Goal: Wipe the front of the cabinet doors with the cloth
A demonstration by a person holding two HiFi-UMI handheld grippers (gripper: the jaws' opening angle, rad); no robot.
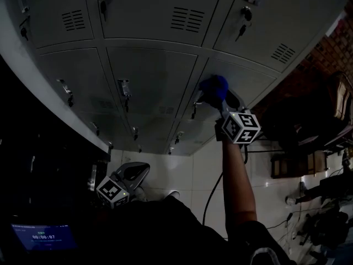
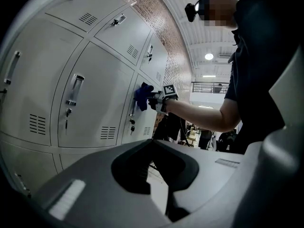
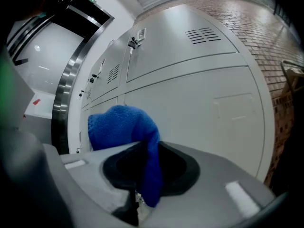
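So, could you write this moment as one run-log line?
right tool: shut on blue cloth, at cabinet door | left tool: shut, empty, low

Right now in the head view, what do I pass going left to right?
Timer screen → left gripper → blue cloth → brick wall.

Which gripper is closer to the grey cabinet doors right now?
Right. The right gripper, shut on the blue cloth, is up at the cabinet doors, with the cloth against one. The left gripper hangs low by the person's side, away from the doors, holding nothing.
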